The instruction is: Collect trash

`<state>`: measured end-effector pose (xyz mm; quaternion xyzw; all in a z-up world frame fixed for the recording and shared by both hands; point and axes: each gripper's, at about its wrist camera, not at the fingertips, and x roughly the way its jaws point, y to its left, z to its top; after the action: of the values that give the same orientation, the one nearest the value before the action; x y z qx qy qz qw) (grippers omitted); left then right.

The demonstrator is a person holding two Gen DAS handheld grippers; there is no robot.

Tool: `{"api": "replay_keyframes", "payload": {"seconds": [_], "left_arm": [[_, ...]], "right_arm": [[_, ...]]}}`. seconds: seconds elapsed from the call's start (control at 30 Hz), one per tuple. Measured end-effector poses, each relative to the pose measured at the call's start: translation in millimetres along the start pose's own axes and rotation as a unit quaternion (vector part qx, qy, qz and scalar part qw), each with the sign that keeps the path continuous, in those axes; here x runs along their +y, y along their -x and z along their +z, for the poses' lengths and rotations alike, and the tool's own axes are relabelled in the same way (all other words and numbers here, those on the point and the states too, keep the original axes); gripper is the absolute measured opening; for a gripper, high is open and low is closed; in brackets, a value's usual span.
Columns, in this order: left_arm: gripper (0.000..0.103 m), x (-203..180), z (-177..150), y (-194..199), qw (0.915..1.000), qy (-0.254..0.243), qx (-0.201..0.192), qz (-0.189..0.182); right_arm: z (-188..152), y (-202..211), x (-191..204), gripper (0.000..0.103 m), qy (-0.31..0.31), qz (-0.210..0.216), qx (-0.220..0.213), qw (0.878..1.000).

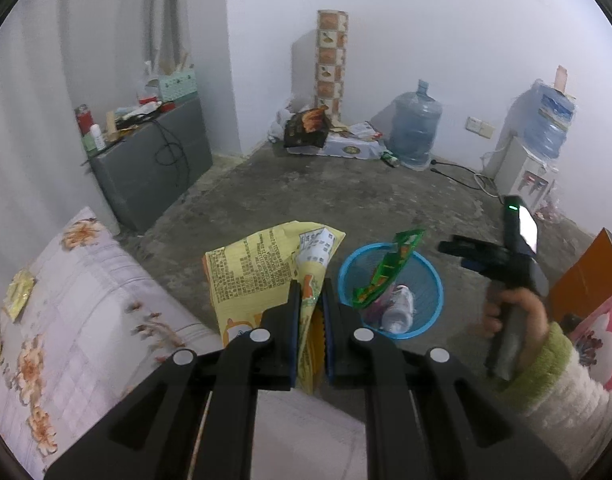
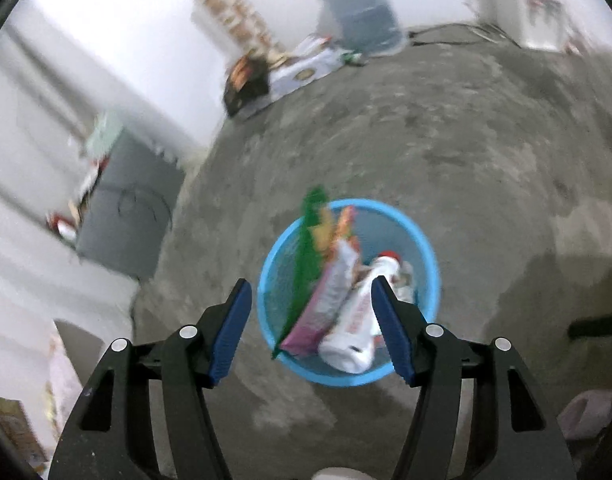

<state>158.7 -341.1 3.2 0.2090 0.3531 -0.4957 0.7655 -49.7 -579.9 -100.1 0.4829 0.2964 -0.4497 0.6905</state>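
carrying step: left gripper (image 1: 310, 300) fingers clamp the yellow wrapper (image 1: 262, 276); right gripper (image 2: 311, 332) gapes empty above the blue bin (image 2: 427, 256). next, wrapper over bin, release.

Dense black print is covering the back of the yellow wrapper (image 1: 262, 276), along with a white label panel, but the characters are showing too small and blurred to read. Red marks on the white bag (image 2: 355, 320) in the blue basket (image 2: 425, 248) are smearing into illegibility.
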Motion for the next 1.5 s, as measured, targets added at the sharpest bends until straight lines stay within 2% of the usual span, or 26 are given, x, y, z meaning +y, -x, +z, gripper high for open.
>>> {"api": "replay_keyframes", "payload": {"seconds": [0.17, 0.3, 0.43, 0.57, 0.6, 0.63, 0.7, 0.83, 0.93, 1.13, 1.3, 1.37, 1.5], "left_arm": [[0.010, -28.4, 11.7, -33.8, 0.9976, 0.004, 0.039, -0.057], [0.010, -49.1, 27.5, -97.1, 0.9861, 0.035, 0.111, -0.119], [0.012, -72.2, 43.5, -169.6, 0.9782, 0.038, 0.160, -0.126], [0.017, -90.7, 58.8, -232.9, 0.9727, 0.051, 0.186, -0.129], [0.020, -92.4, 61.0, -242.2, 0.9722, 0.060, 0.186, -0.129], [0.036, -94.2, 64.2, -257.4, 0.9713, 0.075, 0.185, -0.129], [0.052, -93.4, 66.2, -273.8, 0.9686, 0.099, 0.183, -0.136], [0.054, -86.7, 61.0, -293.5, 0.9588, 0.155, 0.190, -0.144], [0.054, -83.2, 59.0, -286.8, 0.9552, 0.170, 0.190, -0.150], [0.057, -71.9, 70.7, -240.3, 0.9611, 0.163, 0.150, -0.165], [0.063, -61.5, 81.1, -169.7, 0.9724, 0.132, 0.098, -0.166], [0.065, -55.3, 81.2, -134.5, 0.9781, 0.117, 0.071, -0.157], [0.078, -42.4, 70.4, -59.4, 0.9887, 0.085, 0.014, -0.123]], "right_arm": [[-16.2, 20.6, -57.0, 0.059, -0.048, 0.005, 0.012, 0.999], [-34.6, 21.0, -78.6, 0.060, -0.068, 0.009, 0.038, 0.997], [-37.7, 15.3, -76.8, 0.059, -0.066, 0.017, 0.049, 0.996], [-41.5, 19.6, -72.9, 0.060, -0.050, 0.025, 0.045, 0.997], [-42.8, 19.2, -75.1, 0.059, -0.048, 0.026, 0.045, 0.997], [-42.8, 17.9, -76.9, 0.059, -0.046, 0.027, 0.046, 0.998], [-42.8, 15.3, -80.8, 0.060, -0.048, 0.028, 0.049, 0.997], [-41.7, 13.4, -82.9, 0.059, -0.054, 0.031, 0.053, 0.997], [-41.0, 15.9, -80.0, 0.060, -0.051, 0.036, 0.050, 0.997], [-42.0, 22.3, -65.7, 0.059, -0.033, 0.052, 0.046, 0.997], [-41.9, 34.5, -51.4, 0.059, -0.016, 0.057, 0.034, 0.998], [-41.6, 38.4, -46.2, 0.059, -0.009, 0.060, 0.031, 0.998], [-44.3, 53.2, -22.1, 0.060, 0.022, 0.074, 0.022, 0.997]]}}
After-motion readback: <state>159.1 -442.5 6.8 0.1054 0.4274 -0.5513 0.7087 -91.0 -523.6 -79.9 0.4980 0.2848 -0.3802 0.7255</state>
